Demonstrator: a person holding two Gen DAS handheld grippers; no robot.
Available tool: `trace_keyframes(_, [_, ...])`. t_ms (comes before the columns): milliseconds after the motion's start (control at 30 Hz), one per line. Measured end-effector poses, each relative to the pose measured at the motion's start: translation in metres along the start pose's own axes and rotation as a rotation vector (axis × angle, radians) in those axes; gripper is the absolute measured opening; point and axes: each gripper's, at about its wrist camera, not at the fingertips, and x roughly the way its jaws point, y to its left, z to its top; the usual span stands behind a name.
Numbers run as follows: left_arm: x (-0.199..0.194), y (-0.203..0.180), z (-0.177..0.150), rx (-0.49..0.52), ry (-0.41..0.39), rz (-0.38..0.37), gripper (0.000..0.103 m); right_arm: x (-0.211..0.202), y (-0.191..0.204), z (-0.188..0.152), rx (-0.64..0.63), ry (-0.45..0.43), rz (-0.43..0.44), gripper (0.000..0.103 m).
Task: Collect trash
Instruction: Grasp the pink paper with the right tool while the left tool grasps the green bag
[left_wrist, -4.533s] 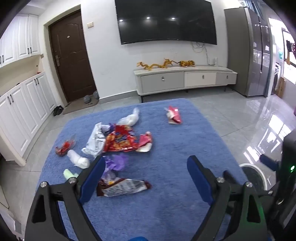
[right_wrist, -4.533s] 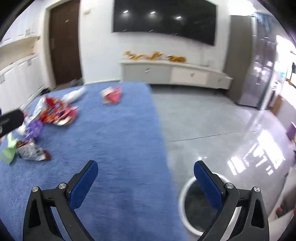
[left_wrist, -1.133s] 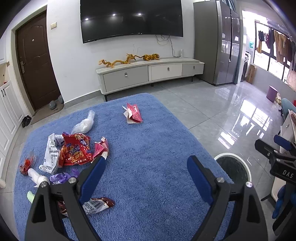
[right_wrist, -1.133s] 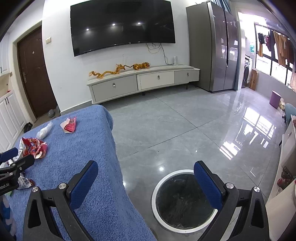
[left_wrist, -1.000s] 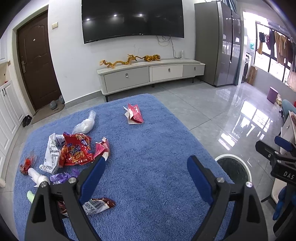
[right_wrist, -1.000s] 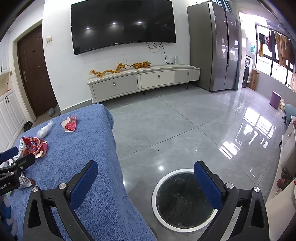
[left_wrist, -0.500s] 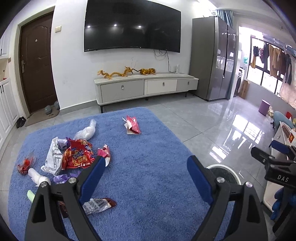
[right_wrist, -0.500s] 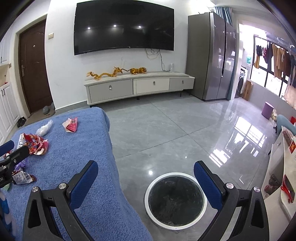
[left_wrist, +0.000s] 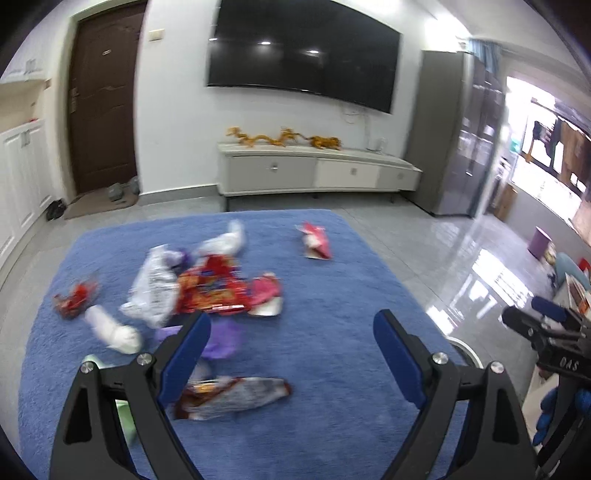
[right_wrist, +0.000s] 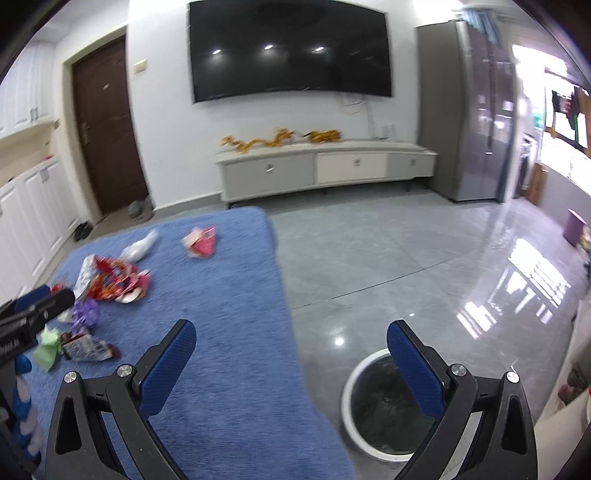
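Several wrappers lie on a blue rug (left_wrist: 332, 387): a silver-brown wrapper (left_wrist: 232, 397) nearest my left gripper, a purple one (left_wrist: 221, 341), a large red bag (left_wrist: 218, 290), a white bag (left_wrist: 155, 290), a white roll (left_wrist: 114, 330) and a red-white packet (left_wrist: 314, 242) farther off. My left gripper (left_wrist: 291, 354) is open and empty above the rug. My right gripper (right_wrist: 291, 362) is open and empty over the rug's right edge. A round white-rimmed bin (right_wrist: 384, 406) stands on the floor below its right finger.
Glossy grey tile floor (right_wrist: 406, 258) lies right of the rug. A white TV cabinet (right_wrist: 325, 170) and wall TV stand at the back, a grey fridge (right_wrist: 472, 122) at the right, white cupboards (left_wrist: 18, 184) and a brown door at the left.
Both grippers have tilted down and swung left toward the rug, so the wrappers appear closer and the frames are blurred. Both stay open and empty.
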Motion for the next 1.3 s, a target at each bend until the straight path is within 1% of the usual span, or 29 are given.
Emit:
trace_keyframes(67, [-0.003, 0.025, 0.0, -0.051, 0.0, 0.034, 0.089, 0.009, 0.011, 0.002, -0.016, 0.023, 0.051, 0.103])
trace_keyframes(200, [-0.006, 0.079, -0.009, -0.134, 0.015, 0.134, 0.089, 0.03, 0.03, 0.007, -0.004, 0.074, 0.164, 0.103])
trace_keyframes(300, [-0.003, 0.113, -0.02, -0.188, 0.048, 0.19, 0.089, 0.049, 0.047, 0.009, -0.006, 0.117, 0.25, 0.103])
trace_keyframes(367, [0.002, 0.132, -0.029, -0.234, 0.081, 0.205, 0.089, 0.06, 0.057, 0.011, -0.017, 0.137, 0.283, 0.103])
trace_keyframes(433, [0.009, 0.148, -0.037, -0.29, 0.118, 0.184, 0.089, 0.076, 0.072, 0.013, -0.027, 0.167, 0.337, 0.099])
trace_keyframes(500, [0.014, 0.152, -0.043, -0.311, 0.143, 0.174, 0.088, 0.092, 0.089, 0.019, -0.05, 0.192, 0.383, 0.087])
trace_keyframes(533, [0.018, 0.153, -0.046, -0.317, 0.154, 0.172, 0.086, 0.098, 0.096, 0.021, -0.063, 0.198, 0.396, 0.083])
trace_keyframes(600, [0.021, 0.154, -0.05, -0.324, 0.175, 0.163, 0.083, 0.114, 0.113, 0.027, -0.091, 0.216, 0.434, 0.072])
trace_keyframes(667, [0.025, 0.157, -0.055, -0.33, 0.191, 0.155, 0.078, 0.128, 0.124, 0.031, -0.1, 0.229, 0.457, 0.067])
trace_keyframes(700, [0.027, 0.157, -0.056, -0.333, 0.2, 0.151, 0.077, 0.138, 0.13, 0.033, -0.099, 0.242, 0.465, 0.063])
trace_keyframes(733, [0.028, 0.158, -0.058, -0.338, 0.21, 0.144, 0.076, 0.15, 0.135, 0.035, -0.084, 0.262, 0.479, 0.061])
trace_keyframes(800, [0.03, 0.158, -0.061, -0.345, 0.225, 0.121, 0.074, 0.171, 0.141, 0.036, -0.041, 0.298, 0.507, 0.052])
trace_keyframes(867, [0.031, 0.155, -0.063, -0.337, 0.23, 0.107, 0.069, 0.184, 0.144, 0.038, -0.015, 0.32, 0.522, 0.049])
trace_keyframes(933, [0.031, 0.152, -0.064, -0.321, 0.231, 0.113, 0.066, 0.193, 0.147, 0.04, 0.006, 0.332, 0.543, 0.046])
trace_keyframes(967, [0.032, 0.15, -0.064, -0.315, 0.233, 0.112, 0.06, 0.196, 0.15, 0.041, 0.007, 0.335, 0.547, 0.044])
trace_keyframes(1033, [0.033, 0.147, -0.065, -0.312, 0.236, 0.103, 0.053, 0.197, 0.155, 0.042, -0.004, 0.336, 0.556, 0.04])
trace_keyframes(1067, [0.033, 0.145, -0.066, -0.307, 0.235, 0.099, 0.043, 0.197, 0.158, 0.043, -0.01, 0.338, 0.563, 0.038])
trace_keyframes(1100, [0.034, 0.142, -0.066, -0.303, 0.237, 0.091, 0.039, 0.197, 0.161, 0.043, -0.021, 0.341, 0.569, 0.035])
trace_keyframes(1133, [0.033, 0.14, -0.066, -0.301, 0.238, 0.084, 0.038, 0.197, 0.165, 0.042, -0.036, 0.341, 0.567, 0.034])
trace_keyframes(1200, [0.03, 0.135, -0.066, -0.29, 0.232, 0.092, 0.035, 0.195, 0.167, 0.04, -0.051, 0.339, 0.57, 0.027])
trace_keyframes(1300, [0.02, 0.134, -0.064, -0.291, 0.211, 0.091, 0.032, 0.187, 0.158, 0.037, -0.031, 0.328, 0.572, 0.026])
